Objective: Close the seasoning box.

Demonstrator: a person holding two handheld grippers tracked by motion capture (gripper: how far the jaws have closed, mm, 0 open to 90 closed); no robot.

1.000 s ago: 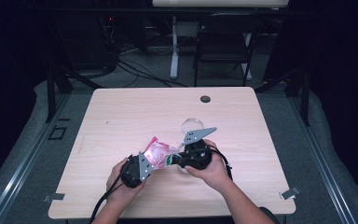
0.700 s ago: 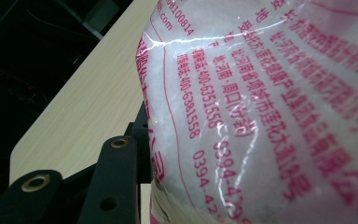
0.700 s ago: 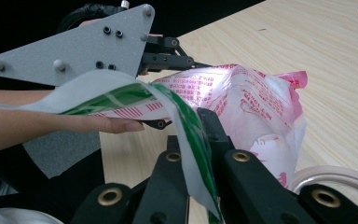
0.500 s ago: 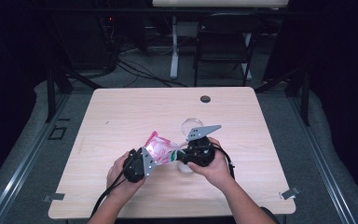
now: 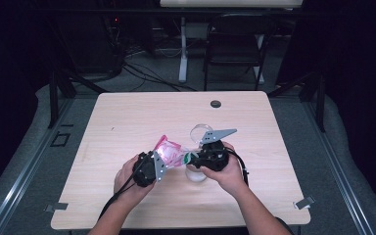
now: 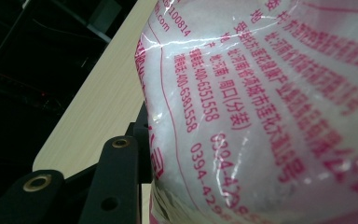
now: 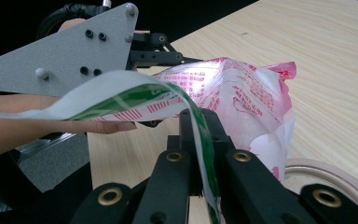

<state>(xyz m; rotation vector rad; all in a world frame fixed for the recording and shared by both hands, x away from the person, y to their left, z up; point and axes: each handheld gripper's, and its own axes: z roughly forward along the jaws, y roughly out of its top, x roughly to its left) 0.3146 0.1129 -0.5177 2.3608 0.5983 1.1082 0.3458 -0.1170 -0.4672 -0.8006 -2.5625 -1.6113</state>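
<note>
A clear plastic bag (image 5: 170,151) with pink print and white contents hangs above the table between both grippers. My left gripper (image 5: 162,160) is shut on the bag's body; in the left gripper view one of its black fingers (image 6: 116,179) presses against the bag (image 6: 270,107). My right gripper (image 7: 196,122) is shut on the bag's green-and-white top strip (image 7: 135,95), which curls away to the left. In the right gripper view the left gripper's grey plate (image 7: 70,56) stands behind the bag (image 7: 242,98).
A clear bowl (image 5: 196,176) sits on the wooden table (image 5: 127,117) just under the right gripper (image 5: 191,157); its rim (image 7: 328,173) is at the right gripper view's lower right. A second clear round piece (image 5: 199,130) lies behind it. A small black disc (image 5: 216,104) is near the far edge.
Both hands and the bag have shifted only slightly; the grips look the same.
</note>
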